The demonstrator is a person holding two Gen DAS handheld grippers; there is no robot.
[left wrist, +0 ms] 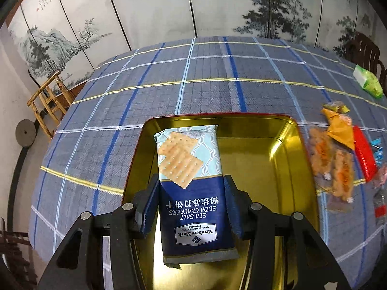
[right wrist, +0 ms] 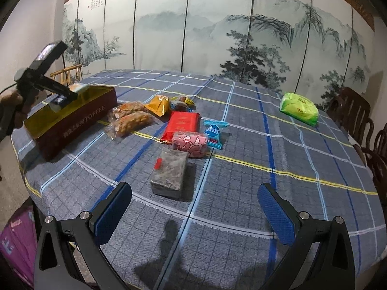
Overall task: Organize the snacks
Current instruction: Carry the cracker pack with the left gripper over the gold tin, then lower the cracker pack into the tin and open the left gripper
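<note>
Left gripper (left wrist: 191,207): blue pads clamped on the sides of a blue-and-pale soda cracker packet (left wrist: 191,181), lower centre of frame.
Cracker packet: over the gold-lined red rectangular tin (left wrist: 278,149).
Right gripper (right wrist: 194,212): fingers wide apart, nothing between, above the blue checked tablecloth (right wrist: 241,193).
Loose snacks: grey wrapped block (right wrist: 169,172), pink packet (right wrist: 189,143), red flat packet (right wrist: 181,125), mid-frame.

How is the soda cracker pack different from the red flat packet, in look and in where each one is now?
The soda cracker pack is navy and pale blue with pictured crackers; the red flat packet is plain red. The cracker pack is gripped by the left gripper over the gold tin; the red packet lies free on the tablecloth. Both are sealed, rectangular snacks.
</note>
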